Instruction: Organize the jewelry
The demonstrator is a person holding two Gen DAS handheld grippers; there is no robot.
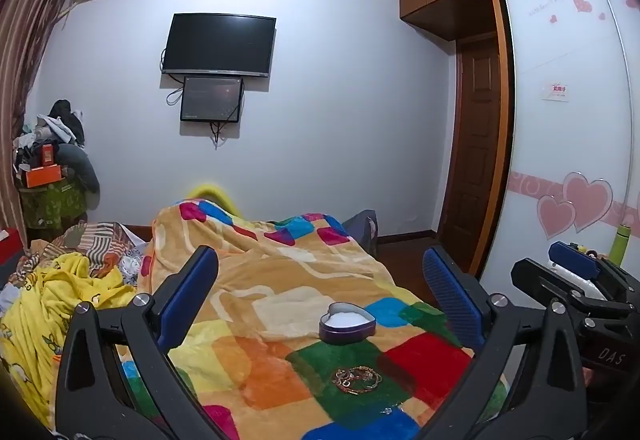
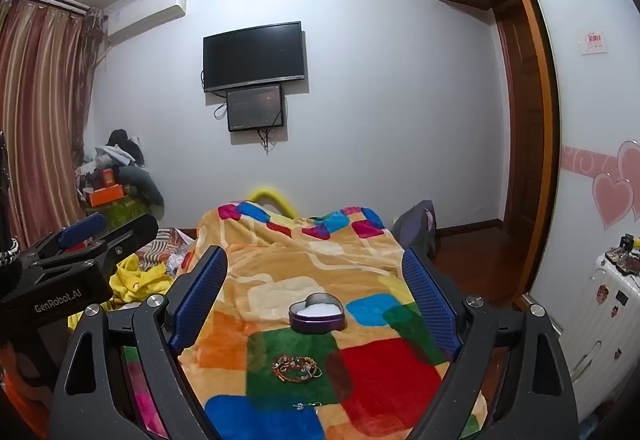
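Note:
A small tangle of bracelets and chains (image 1: 357, 379) (image 2: 296, 367) lies on a green patch of the colourful blanket (image 1: 280, 280) (image 2: 300, 272). Just behind it stands a purple heart-shaped tin (image 1: 347, 322) (image 2: 317, 312), open, with a white lining. A tiny silver piece (image 2: 307, 405) (image 1: 387, 410) rests nearer to me. My left gripper (image 1: 320, 280) hovers above the bed, open, nothing between its blue pads. My right gripper (image 2: 316, 280) is likewise open and empty, beside the left one, which shows at the left edge (image 2: 80, 236). The right gripper appears at the right edge of the left wrist view (image 1: 576, 272).
Crumpled yellow and striped bedding (image 1: 72, 280) lies left of the blanket. A wardrobe with heart stickers (image 1: 568, 160) and a white suitcase (image 2: 600, 312) stand on the right. A television (image 1: 219, 45) hangs on the far wall; clutter (image 1: 52, 160) is piled by the curtain.

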